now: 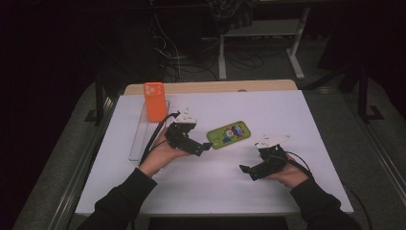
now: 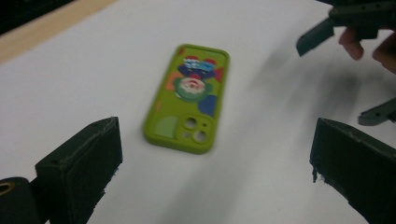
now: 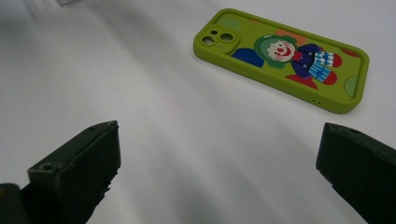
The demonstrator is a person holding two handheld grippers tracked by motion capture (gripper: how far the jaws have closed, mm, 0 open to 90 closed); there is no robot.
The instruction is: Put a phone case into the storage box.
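A green phone case (image 1: 229,134) with a clown picture lies flat, back up, in the middle of the white table (image 1: 287,110). My left gripper (image 1: 205,149) is just left of it, jaws open and empty, pointing at its camera end. In the left gripper view the case (image 2: 189,98) lies ahead of the open left gripper (image 2: 217,158). My right gripper (image 1: 247,172) is open and empty, nearer the front and to the right of the case. In its own view the right gripper (image 3: 219,154) stands wide open, with the case (image 3: 280,58) ahead at upper right.
An orange phone case (image 1: 154,100) stands upright in a clear tray (image 1: 139,139) at the back left. A wooden edge (image 1: 215,87) borders the table's far side. The right gripper's fingers (image 2: 317,35) show at the top right of the left gripper view.
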